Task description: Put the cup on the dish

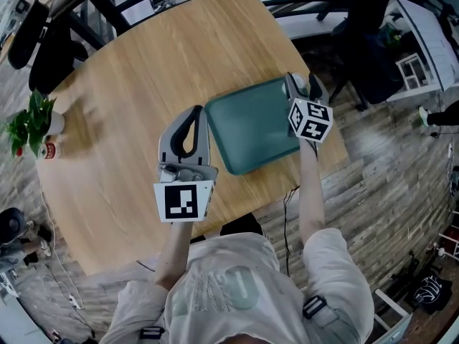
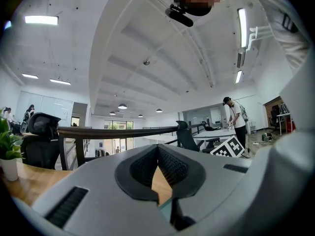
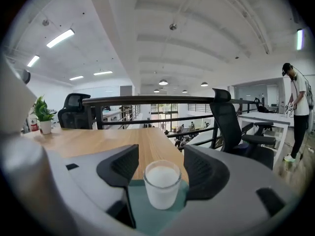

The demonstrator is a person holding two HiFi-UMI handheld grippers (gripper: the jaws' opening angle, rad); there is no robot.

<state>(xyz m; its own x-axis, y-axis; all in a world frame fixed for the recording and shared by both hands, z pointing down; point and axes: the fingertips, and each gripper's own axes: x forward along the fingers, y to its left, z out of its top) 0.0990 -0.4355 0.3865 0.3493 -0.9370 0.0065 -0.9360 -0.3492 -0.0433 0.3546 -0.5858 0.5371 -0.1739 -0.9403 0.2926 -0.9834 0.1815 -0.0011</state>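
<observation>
Your worktop (image 1: 143, 84): pale wood, visible grain, matt | dish (image 1: 251, 124): teal, smooth, dull sheen | cup (image 3: 162, 183): frosted white, translucent-looking | your right hand-held gripper (image 3: 161, 161): grey matt plastic shell, black ribbed pads (image 3: 209, 173) | your left hand-held gripper (image 2: 157, 149): same finish

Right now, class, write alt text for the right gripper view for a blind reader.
A white cup stands on a teal dish between the right gripper's open jaws. A wooden table stretches beyond.
</observation>
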